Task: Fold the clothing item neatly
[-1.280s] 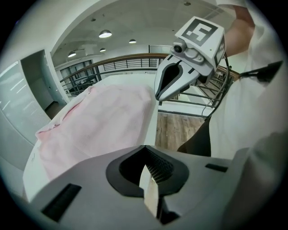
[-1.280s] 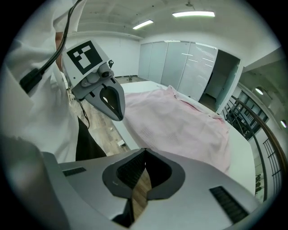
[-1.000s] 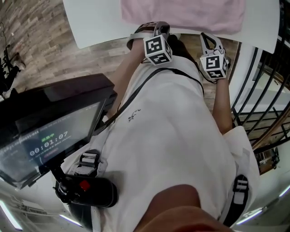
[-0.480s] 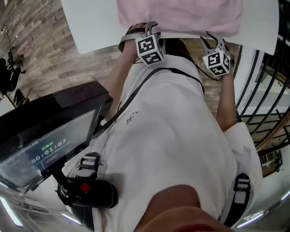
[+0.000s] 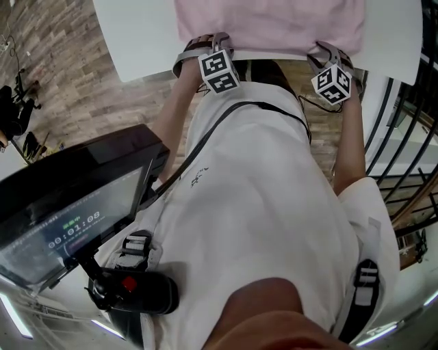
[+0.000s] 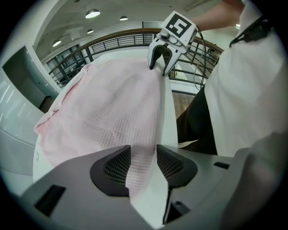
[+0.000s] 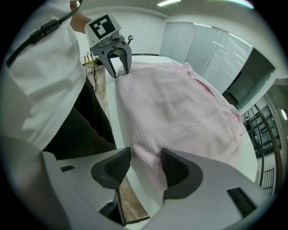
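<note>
A pale pink waffle-knit garment (image 5: pixel 267 20) lies spread flat on the white table (image 5: pixel 137 34). Both grippers point down at its near hem, by the table's front edge. My left gripper (image 6: pixel 143 164) has just been opening, and the hem's left end (image 6: pixel 139 170) lies loose between its pads. My right gripper (image 7: pixel 146 168) has also just been opening, and its jaws stand wide over the hem's right end (image 7: pixel 148 157). In the head view the left gripper (image 5: pixel 205 46) and right gripper (image 5: pixel 327 51) sit a garment's width apart.
The person's white shirt (image 5: pixel 260 205) fills the middle of the head view. A dark screen on a mount (image 5: pixel 68 205) stands at the left above wooden floor (image 5: pixel 61 82). A black railing (image 5: pixel 404 164) runs along the right.
Both grippers have moved up the picture to the garment's near hem, and the left one has drifted left. The two marker cubes now stand farther apart.
</note>
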